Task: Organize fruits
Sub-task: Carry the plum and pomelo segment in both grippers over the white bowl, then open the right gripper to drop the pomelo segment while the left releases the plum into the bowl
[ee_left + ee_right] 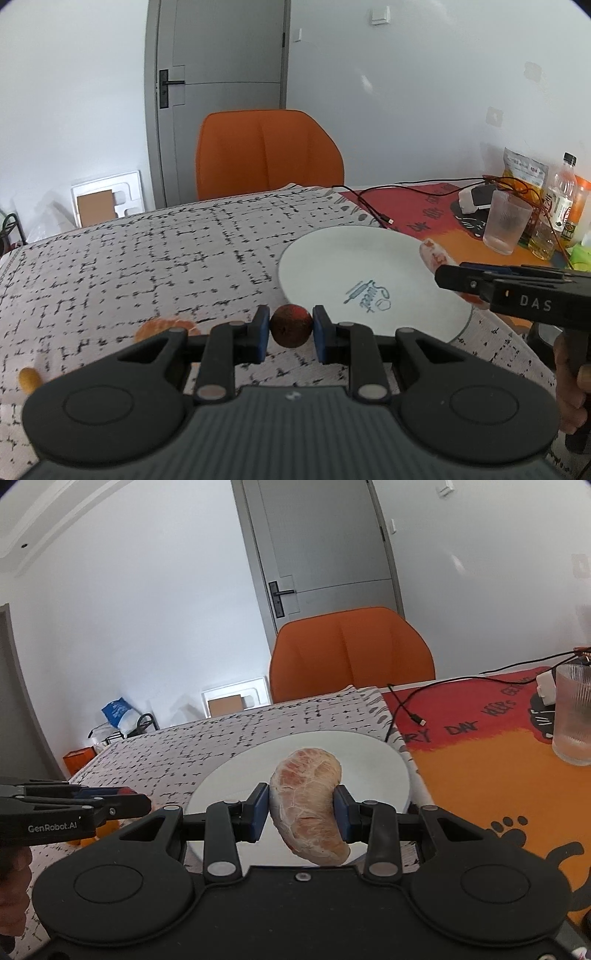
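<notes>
A white-walled room with a grey door (pixel 221 92) lies ahead of me, and an orange chair (pixel 267 155) is pushed up to the far edge of the bench (pixel 147 258). The bench wears a pale cloth printed with broken black lines; to the right of it lies a red and orange mat (pixel 480 775) with black lettering and paw prints. A white plate (pixel 351 266) sits on the cloth near the mat's edge, bare apart from a small blue drawing on its face.

My left tongs (pixel 290 330) are clamped on a small round dark red fruit (pixel 290 325), both blue pads pressing its sides, and it hangs just short of the plate's near rim. Behind the left finger a peeled mandarin (pixel 166 328) rests on the cloth, and further left a small yellow-orange fruit (pixel 28 378) lies there too, blurred.

My right tongs (pixel 301 814) grip a peeled pomelo segment (pixel 308 805), pinkish with white pith, held upright between the pads and hanging over the plate. In the left view the same segment pokes out past the black finger marked DAS, above the plate's right edge.

Beyond the plate a ribbed clear glass (pixel 506 221) stands on the mat, with a plastic bottle (pixel 559 199) and a yellow bag (pixel 524 168) behind it and a black cable (pixel 406 705) trailing across. A white foam packing piece (pixel 107 199) leans against the wall by the door.
</notes>
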Motion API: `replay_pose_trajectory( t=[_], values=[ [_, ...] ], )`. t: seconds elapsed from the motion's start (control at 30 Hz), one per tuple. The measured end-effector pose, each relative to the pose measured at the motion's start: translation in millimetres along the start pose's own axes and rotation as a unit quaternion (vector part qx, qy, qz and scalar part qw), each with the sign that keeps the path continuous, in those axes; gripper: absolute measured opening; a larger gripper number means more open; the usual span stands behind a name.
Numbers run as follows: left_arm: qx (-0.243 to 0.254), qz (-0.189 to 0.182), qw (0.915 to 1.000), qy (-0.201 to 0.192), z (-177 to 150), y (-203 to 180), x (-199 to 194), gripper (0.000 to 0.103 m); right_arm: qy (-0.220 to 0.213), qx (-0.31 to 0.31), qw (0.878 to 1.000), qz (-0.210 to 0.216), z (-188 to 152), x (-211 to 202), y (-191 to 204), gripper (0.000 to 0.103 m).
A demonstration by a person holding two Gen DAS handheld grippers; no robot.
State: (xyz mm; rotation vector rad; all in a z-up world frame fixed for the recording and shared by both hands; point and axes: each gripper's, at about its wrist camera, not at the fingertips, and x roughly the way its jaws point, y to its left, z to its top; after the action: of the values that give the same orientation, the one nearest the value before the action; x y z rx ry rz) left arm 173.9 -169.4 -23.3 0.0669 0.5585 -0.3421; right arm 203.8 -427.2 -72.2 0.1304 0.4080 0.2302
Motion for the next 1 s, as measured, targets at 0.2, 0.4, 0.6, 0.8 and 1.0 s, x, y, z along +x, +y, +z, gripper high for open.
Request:
replay_pose_trajectory(
  t=[0.2, 0.4, 0.6, 0.8, 1.0],
  values=[
    [0.009, -0.004, 0.9999, 0.004, 7, -12, 15, 0.023, -0.011, 0.006, 1.0, -0.021, 1, 4, -13, 0.04],
    [0.019, -0.009, 0.9997, 0.008, 11, -22, 25, 0.023, -0.022, 0.01, 0.999, -0.023, -1, -6, -18, 0.045],
    [0.024, -0.013, 0.9996, 0.009, 14, -31, 31, 0.024, -0.019, 0.018, 0.999, -0.02, -9, -18, -20, 0.046],
    [0.028, -0.001, 0.9996, 0.004, 17, -32, 27, 0.03, -0.014, 0.025, 0.999, -0.016, -13, -23, -17, 0.05],
    [0.014, 0.012, 0.9998, 0.004, 12, -18, 12, 0.055, -0.012, 0.033, 0.999, -0.011, -13, -23, -13, 0.058]
  ],
)
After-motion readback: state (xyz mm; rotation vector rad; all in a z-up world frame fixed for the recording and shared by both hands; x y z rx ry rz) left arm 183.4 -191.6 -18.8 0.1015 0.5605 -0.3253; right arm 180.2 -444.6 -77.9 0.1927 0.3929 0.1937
